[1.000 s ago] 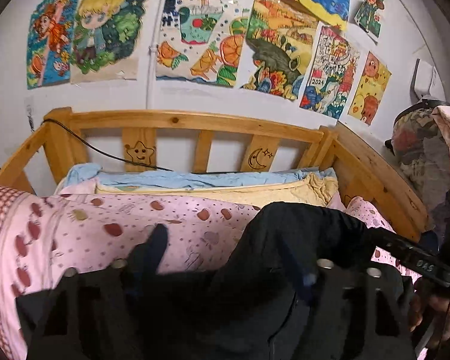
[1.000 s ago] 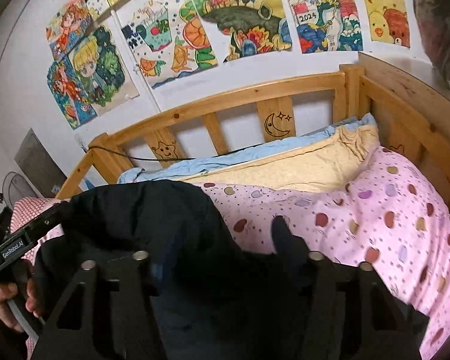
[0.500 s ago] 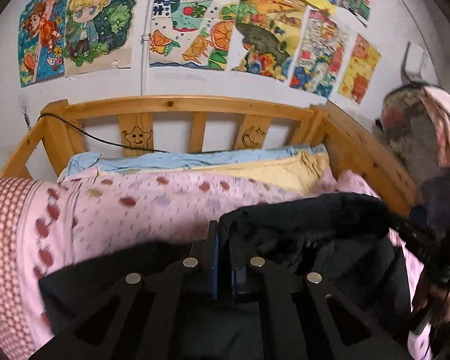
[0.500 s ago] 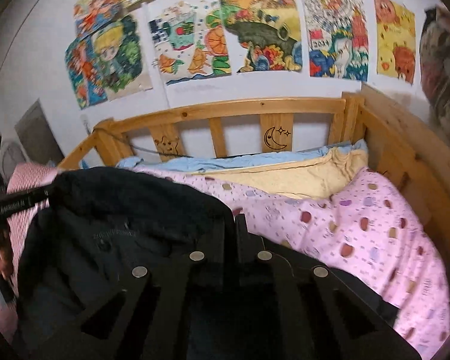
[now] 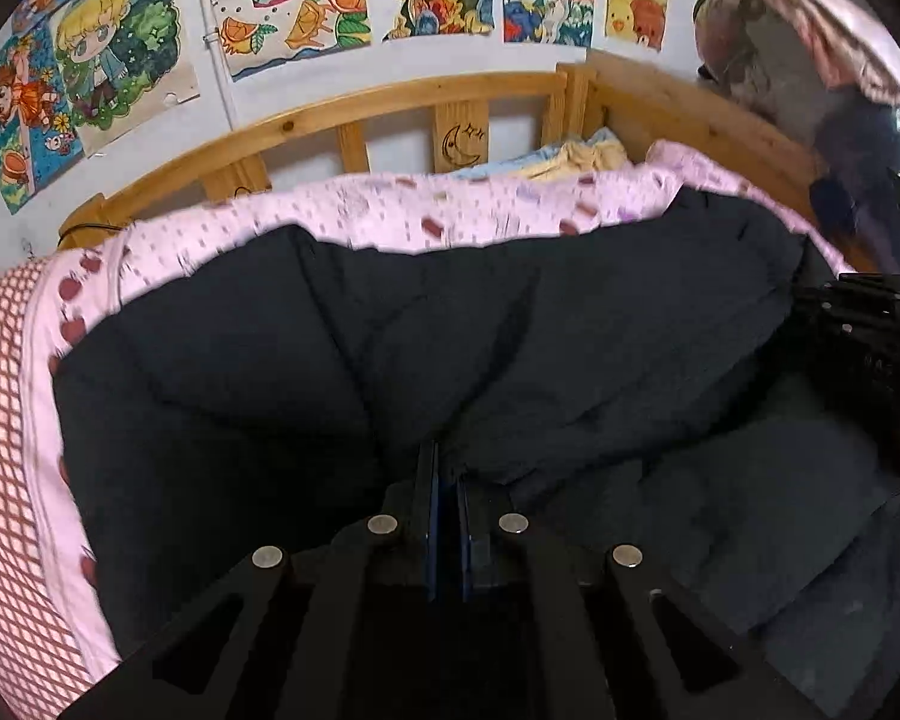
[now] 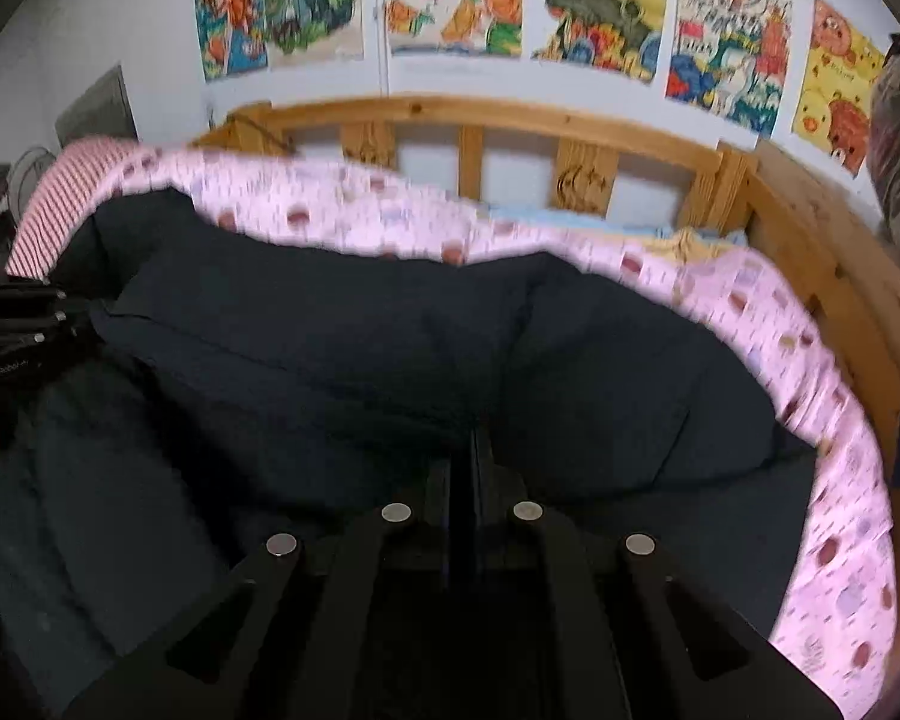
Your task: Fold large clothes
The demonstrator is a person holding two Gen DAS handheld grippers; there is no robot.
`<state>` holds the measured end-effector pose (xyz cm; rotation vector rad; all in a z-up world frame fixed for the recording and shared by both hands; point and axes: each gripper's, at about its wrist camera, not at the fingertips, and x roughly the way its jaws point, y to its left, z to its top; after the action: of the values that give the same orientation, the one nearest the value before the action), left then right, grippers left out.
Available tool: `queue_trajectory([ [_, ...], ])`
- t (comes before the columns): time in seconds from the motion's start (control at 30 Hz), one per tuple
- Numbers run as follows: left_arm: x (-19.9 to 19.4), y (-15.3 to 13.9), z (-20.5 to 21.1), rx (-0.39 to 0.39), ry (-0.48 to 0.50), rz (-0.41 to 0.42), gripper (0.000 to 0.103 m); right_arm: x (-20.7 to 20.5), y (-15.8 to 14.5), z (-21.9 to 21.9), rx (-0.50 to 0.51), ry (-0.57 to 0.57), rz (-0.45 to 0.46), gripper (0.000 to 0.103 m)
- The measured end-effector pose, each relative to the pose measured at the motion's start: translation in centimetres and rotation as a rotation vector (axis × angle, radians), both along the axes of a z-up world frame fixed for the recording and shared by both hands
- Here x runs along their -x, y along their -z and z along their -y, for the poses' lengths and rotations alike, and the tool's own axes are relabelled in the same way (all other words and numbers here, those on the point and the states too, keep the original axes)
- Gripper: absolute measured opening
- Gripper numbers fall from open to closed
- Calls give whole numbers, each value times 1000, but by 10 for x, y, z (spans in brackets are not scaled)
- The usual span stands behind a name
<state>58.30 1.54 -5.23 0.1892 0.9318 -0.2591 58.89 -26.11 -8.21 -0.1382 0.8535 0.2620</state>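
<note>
Black garment (image 5: 510, 330) lengthwise between pinching grippers

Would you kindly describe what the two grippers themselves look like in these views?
Both are matte black. The left gripper has angular linkage arms with round silver pins and blue pads inside its fingers. The right gripper has the same black arms and silver pins; its pads look dark. No cables or sleeves show.

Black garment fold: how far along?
Done: black garment is spread across the pink bedding. In hand: left gripper and right gripper are each shut on a pinch of its near edge. Left: no finished fold shows; creases and a looser lower layer remain.
</note>
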Motion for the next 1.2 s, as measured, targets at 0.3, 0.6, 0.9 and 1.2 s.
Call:
queue_trajectory([
  [0.3, 7, 45, 14, -97, -1, 64, 5, -4, 52, -9, 31, 35, -29, 5],
  [0.6, 31, -1, -13, 48, -21, 140, 21, 23, 6, 8, -88, 43, 23, 10],
  [0.9, 43, -64, -25, 216, -91, 331, 36, 26, -60, 15, -205, 75, 151, 10],
  [1.2, -19, 7, 16, 164, -80, 2, 36, -14, -4, -23, -195, 47, -49, 10],
])
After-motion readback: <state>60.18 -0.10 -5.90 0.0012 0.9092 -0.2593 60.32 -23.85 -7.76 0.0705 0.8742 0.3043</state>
